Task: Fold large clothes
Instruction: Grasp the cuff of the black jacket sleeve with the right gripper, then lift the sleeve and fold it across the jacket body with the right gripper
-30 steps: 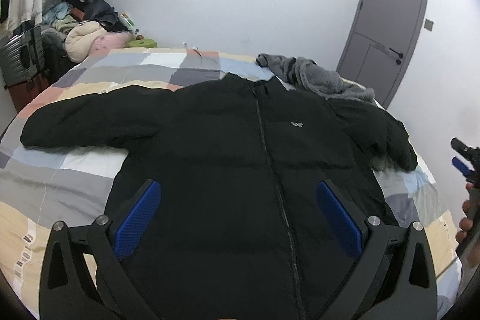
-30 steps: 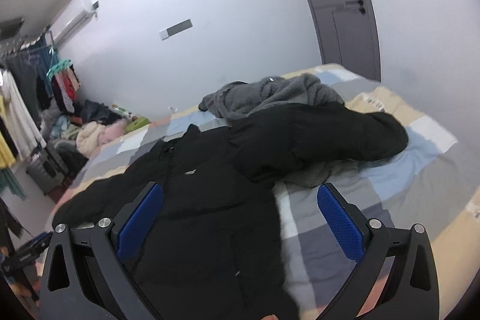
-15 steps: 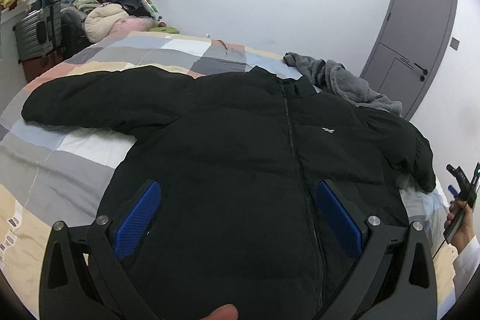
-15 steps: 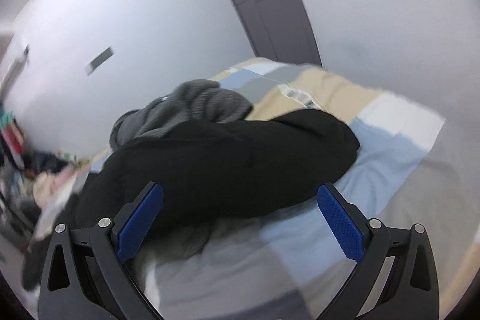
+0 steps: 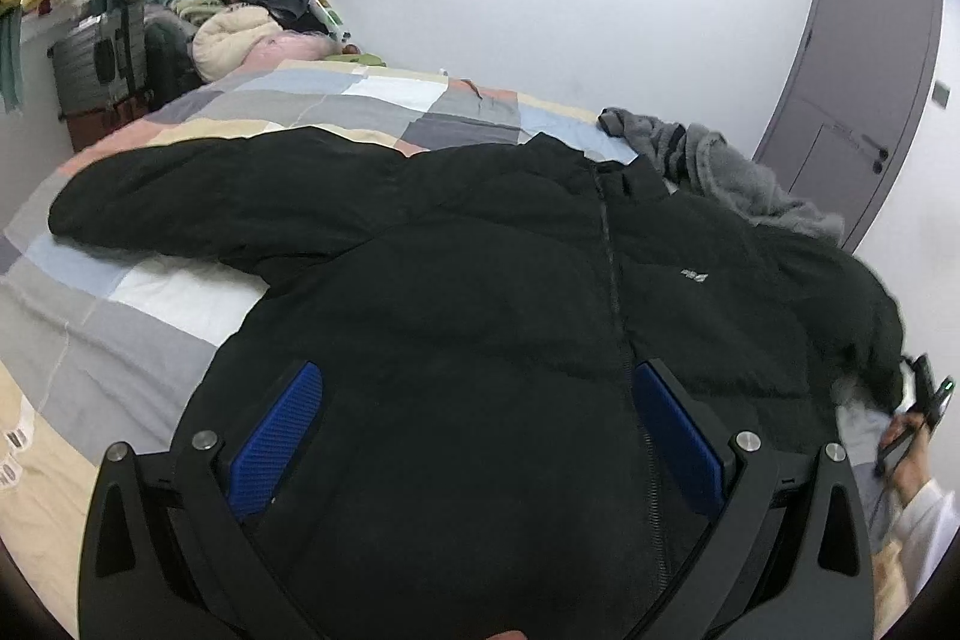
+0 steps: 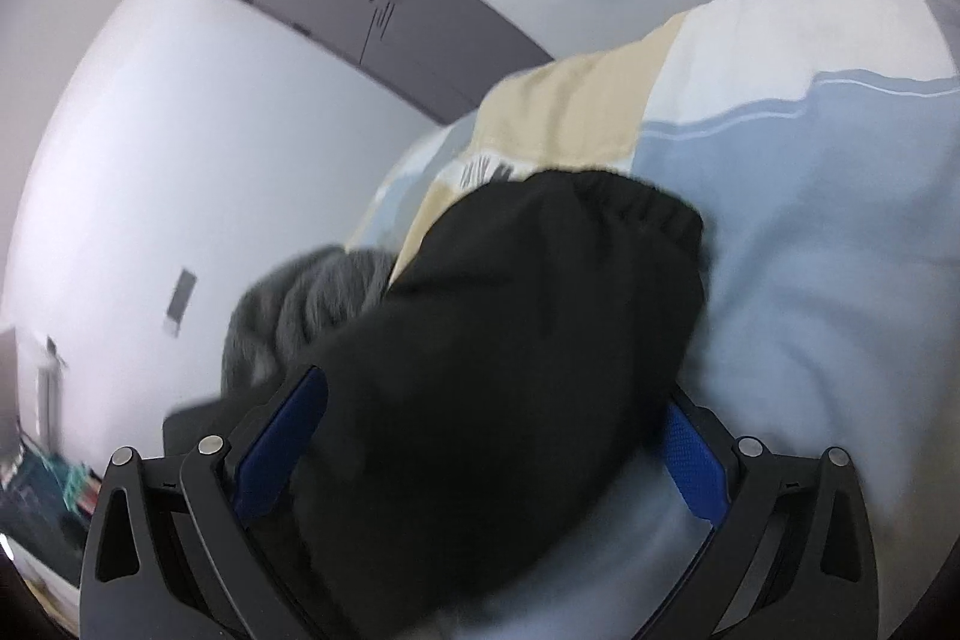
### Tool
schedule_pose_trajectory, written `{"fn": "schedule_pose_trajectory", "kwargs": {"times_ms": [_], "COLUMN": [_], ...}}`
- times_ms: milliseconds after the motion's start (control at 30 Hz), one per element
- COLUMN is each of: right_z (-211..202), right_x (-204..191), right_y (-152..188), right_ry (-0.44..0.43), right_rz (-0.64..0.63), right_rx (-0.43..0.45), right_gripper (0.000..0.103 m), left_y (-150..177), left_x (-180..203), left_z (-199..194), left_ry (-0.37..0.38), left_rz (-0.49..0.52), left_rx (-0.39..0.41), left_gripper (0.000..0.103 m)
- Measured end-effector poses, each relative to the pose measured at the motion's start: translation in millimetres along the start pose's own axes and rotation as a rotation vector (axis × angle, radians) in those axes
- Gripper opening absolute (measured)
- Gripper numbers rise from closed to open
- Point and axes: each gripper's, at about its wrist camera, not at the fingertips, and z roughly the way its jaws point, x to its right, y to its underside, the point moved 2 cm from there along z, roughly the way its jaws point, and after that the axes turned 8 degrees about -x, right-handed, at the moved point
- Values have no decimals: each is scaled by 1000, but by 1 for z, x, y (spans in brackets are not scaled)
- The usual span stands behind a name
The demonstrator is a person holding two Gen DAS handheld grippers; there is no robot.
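A black puffer jacket [image 5: 492, 280] lies face up and zipped on the patchwork bed [image 5: 180, 298], its left sleeve stretched out flat. My left gripper [image 5: 477, 388] hangs open just over the jacket's lower front, beside the zipper, gripping nothing. The jacket's right sleeve [image 6: 516, 340], with its elastic cuff, runs between the pads of my right gripper [image 6: 492, 394]. That gripper's jaws stand wide and are closing around the sleeve. In the left wrist view the right gripper [image 5: 924, 394] shows small at the far right edge, in a person's hand with a white cuff.
A grey fleece garment [image 5: 720, 166] is bunched by the jacket's collar. A clothes rack, a pile of clothes [image 5: 240, 34] and a suitcase [image 5: 99, 64] stand past the bed's far left corner. A grey door [image 5: 864, 88] is on the right wall.
My right gripper dropped and rolled onto the jacket's right sleeve, which now fills the space between its pads. My left gripper sank closer to the jacket's front.
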Motion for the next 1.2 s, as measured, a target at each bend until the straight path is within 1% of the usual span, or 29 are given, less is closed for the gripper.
{"fn": "schedule_pose_trajectory", "kwargs": {"times_ms": [33,67,100,133,167,200,267,300,367,500,600,667,733,800,967,1000,1033,1133,1200], "right_z": [2,7,8,8,10,9,4,-10,-26,-62,-94,-116,-132,-152,-179,-186,-189,-204,-209], "right_x": [2,6,8,9,11,9,-2,-15,-30,-62,-88,-113,-133,-166,-249,-272,-284,-344,-373], "right_y": [-4,-9,-12,-14,-18,-21,-27,-30,-36,-54,-64,-69,-72,-74,-59,-51,-46,-20,-4], "right_ry": [7,23,25,24,19,16,62,102,127,153,142,138,125,101,98,88,78,39,11], "right_rz": [9,28,43,54,67,67,15,-30,-52,-124,-151,-195,-222,-263,-415,-453,-473,-569,-603], "right_rx": [6,11,11,7,-7,-18,-8,35,80,139,176,196,209,225,248,252,254,260,256], "right_gripper": [89,78,70,51,37,32,13,12,8,6,5,4,4,3,4,4,4,4,4], "left_y": [0,0,0,0,0,0,-1,-1,-1,1,3,4,5,4,6,7,8,8,9], "left_x": [2,4,6,8,9,9,9,9,8,1,1,1,-1,-5,-12,-13,-15,-17,-18], "left_z": [3,6,9,12,15,17,18,17,13,3,-4,-8,-11,-16,-32,-35,-39,-46,-51], "left_ry": [-20,-34,-41,-38,-29,-24,-29,-40,-67,-40,-82,-104,-96,-72,-57,-53,-43,-30,-20], "left_rz": [16,25,35,39,41,42,52,60,69,41,75,98,103,104,139,140,141,147,155], "left_rx": [-2,-4,-7,-13,-24,-29,-29,-23,-8,-11,15,31,26,23,38,42,48,46,50], "left_gripper": [103,103,103,103,103,103,103,103,103,103,103,103,103,103,103,103,103,103,103]}}
